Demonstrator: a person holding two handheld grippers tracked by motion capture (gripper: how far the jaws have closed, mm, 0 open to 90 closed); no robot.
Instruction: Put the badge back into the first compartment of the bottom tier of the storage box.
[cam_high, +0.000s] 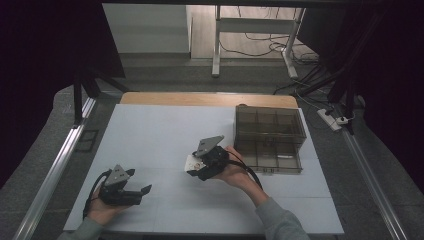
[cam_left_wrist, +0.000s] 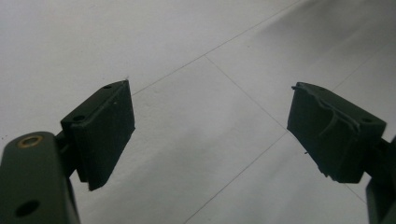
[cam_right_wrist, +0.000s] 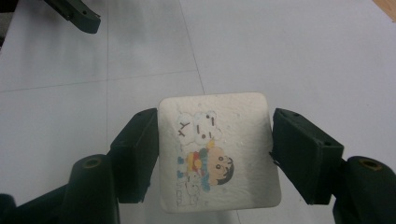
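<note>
Right now the right gripper (cam_high: 196, 165) is clamping a small white square eraser (cam_right_wrist: 218, 151) by two opposite edges, its black pads pressing flat against the sides so the printed face is staying turned up toward the camera riding on it. In the high view the same white piece (cam_high: 192, 162) is sitting in that gripper above the middle of the white table (cam_high: 160, 130), just left of the smoky translucent organizer box (cam_high: 270, 137); whether it is resting on the surface or hanging just clear of it cannot be told. Gripping it across the edges is probably leaving the underside free, so it can be lowered flat into one of the box's compartments.

The left gripper (cam_high: 142, 192) is waiting near the table's front left, its jaws standing wide apart with nothing between them, as the left gripper view is showing bare tabletop past the pads (cam_left_wrist: 105, 130). It is likely keeping out of the way until a second hand is needed.

On the printed face a cartoon child with black hair and a white puppy are showing. Beside the puppy a mark like "Y" or "X" is appearing, and fainter lettering near the bottom is too blurred to read. No brand name is legible.
</note>
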